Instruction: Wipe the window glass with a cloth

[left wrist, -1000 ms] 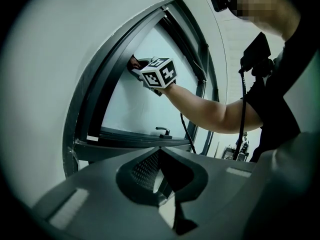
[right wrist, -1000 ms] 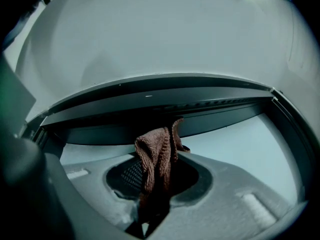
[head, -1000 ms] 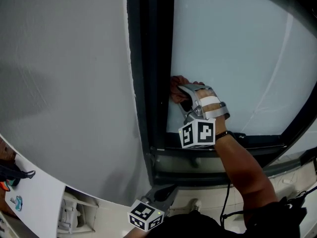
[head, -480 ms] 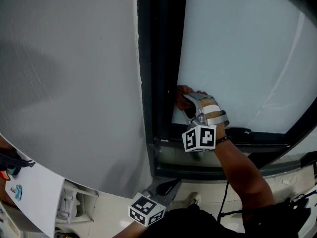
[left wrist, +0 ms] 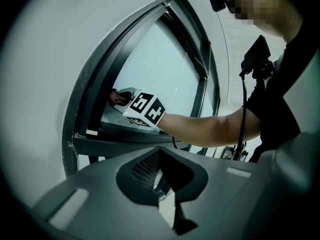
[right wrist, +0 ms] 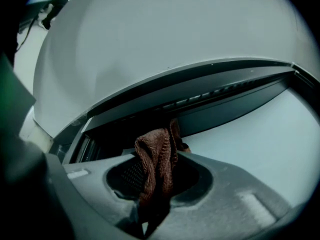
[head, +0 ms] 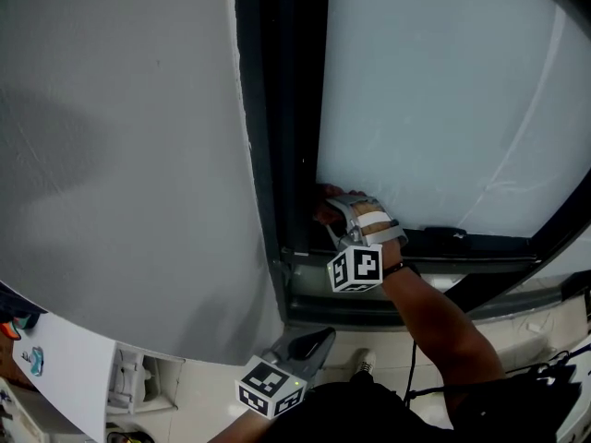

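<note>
The window glass point(head: 434, 109) is a pale pane set in a dark frame point(head: 286, 137). My right gripper point(head: 331, 215) is shut on a brown knitted cloth point(head: 323, 212) and presses it against the glass in the lower left corner, next to the frame's upright. In the right gripper view the cloth point(right wrist: 156, 161) bunches up between the jaws of the right gripper point(right wrist: 150, 219), with the glass point(right wrist: 260, 144) just beyond. My left gripper point(head: 309, 344) hangs low, below the sill and away from the window. In the left gripper view the left gripper point(left wrist: 176, 211) is shut on nothing and faces the glass point(left wrist: 160, 69).
A white wall point(head: 120, 137) fills the left of the head view. The frame's bottom rail and sill point(head: 462, 247) run below the cloth. A black cable point(head: 414, 377) hangs by the person's arm. A white board point(head: 55, 363) with small coloured items sits at the lower left.
My right gripper has slid the cloth down the glass along the frame's upright, ending close to the bottom rail. The left gripper has stayed low.
</note>
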The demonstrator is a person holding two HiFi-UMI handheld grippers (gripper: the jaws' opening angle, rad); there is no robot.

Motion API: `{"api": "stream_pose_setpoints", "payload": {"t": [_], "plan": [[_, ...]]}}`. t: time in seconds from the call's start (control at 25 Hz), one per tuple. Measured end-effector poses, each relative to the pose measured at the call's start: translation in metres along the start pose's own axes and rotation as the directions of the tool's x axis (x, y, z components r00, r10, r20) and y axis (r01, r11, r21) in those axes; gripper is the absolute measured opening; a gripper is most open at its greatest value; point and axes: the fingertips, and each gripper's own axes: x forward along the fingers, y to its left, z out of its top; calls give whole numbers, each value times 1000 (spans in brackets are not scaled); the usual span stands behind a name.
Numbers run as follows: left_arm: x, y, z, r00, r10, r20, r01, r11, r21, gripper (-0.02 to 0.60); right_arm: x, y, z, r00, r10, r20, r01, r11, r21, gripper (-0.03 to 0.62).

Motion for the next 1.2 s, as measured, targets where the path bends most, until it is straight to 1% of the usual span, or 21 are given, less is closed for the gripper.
{"api": "stream_pose_setpoints", "payload": {"t": [0.2, 0.36, 0.52, 0.76, 0.84, 0.92, 1.0, 1.12, 1.2], "plan": [[1, -4, -3, 1000, -1, -7, 1, 1000, 1, 17, 8, 37, -7, 996, 84, -13, -84, 996, -17, 81], [1, -7, -6, 1000, 2, -19, -2, 1000, 2, 17, 6, 54, -15, 988, 149, -37, -150, 988, -32, 81], [0, -4, -8, 1000, 9, -25, -9, 1000, 1, 17, 9, 62, -16, 980, 193, -47, -195, 980, -47, 81], [3, -8, -10, 999, -8, -34, 8, 1000, 1, 17, 12, 74, -16, 968, 250, -25, -251, 967, -45, 81], [4, -10, -10, 999, -10, -40, 10, 1000, 3, 17, 7, 69, -13, 968, 251, -16, -252, 967, -39, 81], [3, -10, -11, 999, -10, -41, 10, 1000, 4, 17, -3, 55, -9, 973, 232, -4, -232, 972, -36, 81], [2, -10, -12, 999, -9, -38, 9, 1000, 1, 17, -18, 26, -7, 985, 175, 9, -174, 984, -33, 81], [2, -6, -12, 999, -4, -38, 4, 1000, -4, 17, -47, -41, -6, 999, 37, 31, -37, 999, -20, 81], [3, -3, -10, 999, -4, -39, 4, 1000, -6, 17, -66, -94, -8, 997, -68, 33, 69, 997, -30, 81]]}}
